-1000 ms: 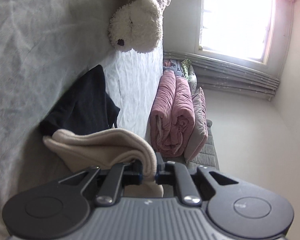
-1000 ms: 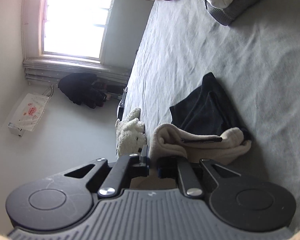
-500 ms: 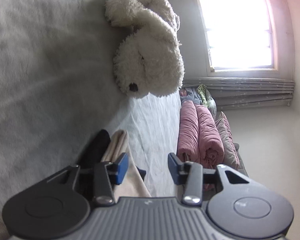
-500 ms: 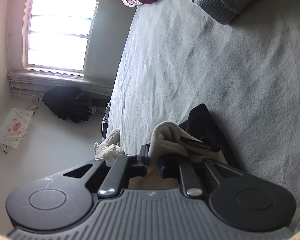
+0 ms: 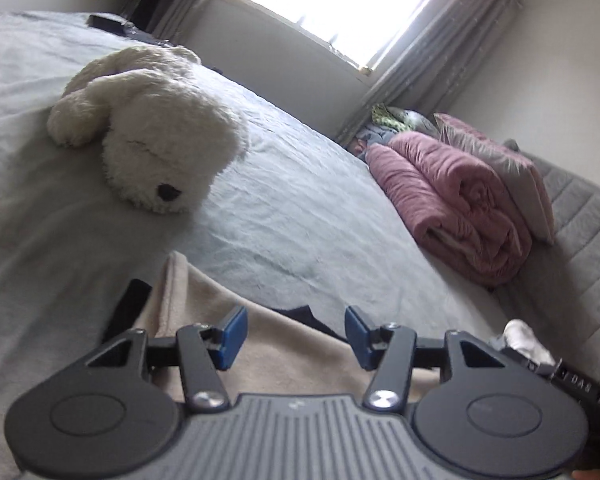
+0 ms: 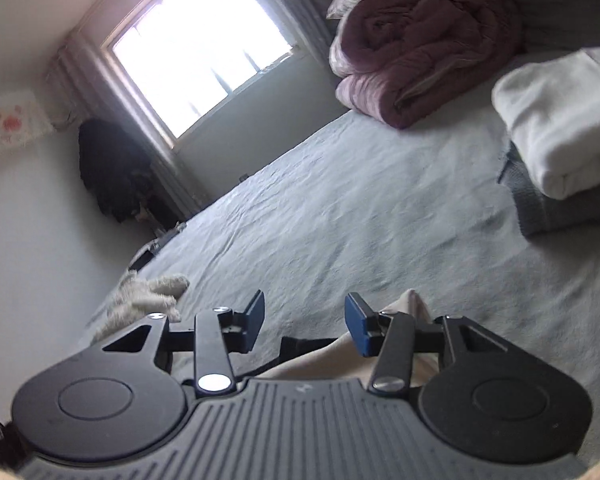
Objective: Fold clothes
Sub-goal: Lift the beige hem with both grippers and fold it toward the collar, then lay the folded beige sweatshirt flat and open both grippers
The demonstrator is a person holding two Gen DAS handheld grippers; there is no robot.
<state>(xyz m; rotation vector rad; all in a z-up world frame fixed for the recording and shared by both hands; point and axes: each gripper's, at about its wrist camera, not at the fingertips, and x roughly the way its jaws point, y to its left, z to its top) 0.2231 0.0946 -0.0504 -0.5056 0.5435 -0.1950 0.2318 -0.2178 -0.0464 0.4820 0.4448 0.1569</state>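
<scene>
On the bed (image 5: 308, 184) the beige garment (image 5: 284, 344) lies folded over a dark one; your left tongs (image 5: 292, 334) and right tongs (image 6: 305, 322) have just been opening, nothing clamped. Withdraw without snagging.

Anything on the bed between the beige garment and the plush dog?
Nothing: only bare grey bedsheet separates beige garment from plush dog, per left wrist view.
</scene>
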